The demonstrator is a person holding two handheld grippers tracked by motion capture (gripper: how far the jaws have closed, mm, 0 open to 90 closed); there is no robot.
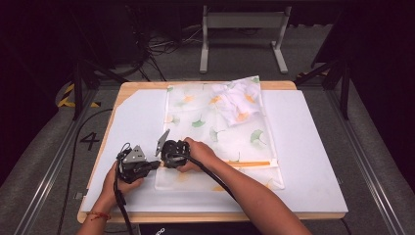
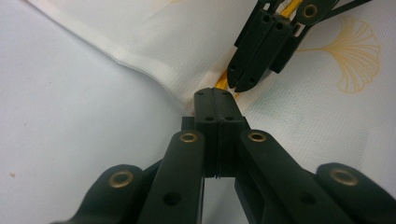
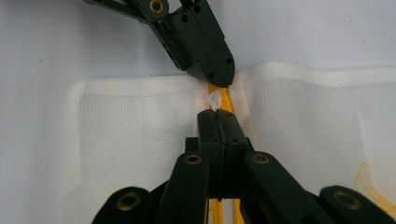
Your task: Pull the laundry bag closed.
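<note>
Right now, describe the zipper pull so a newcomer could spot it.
Start at the white mesh bag printed with ginkgo leaves, lying on the white board. Follow its orange zipper to the near-left end, where both tools meet. The pull is a small white tab at the right tool tips.

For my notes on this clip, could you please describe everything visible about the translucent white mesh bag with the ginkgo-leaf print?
The translucent white mesh bag with green and orange ginkgo leaves lies flat on the white table mat, long side running away from the person. An orange zipper strip crosses it near the near end. White crumpled cloth sits at its far end, apparently inside. The left gripper and right gripper, both shut, meet at the zipper's left end, the right beside a small white tab.
</note>
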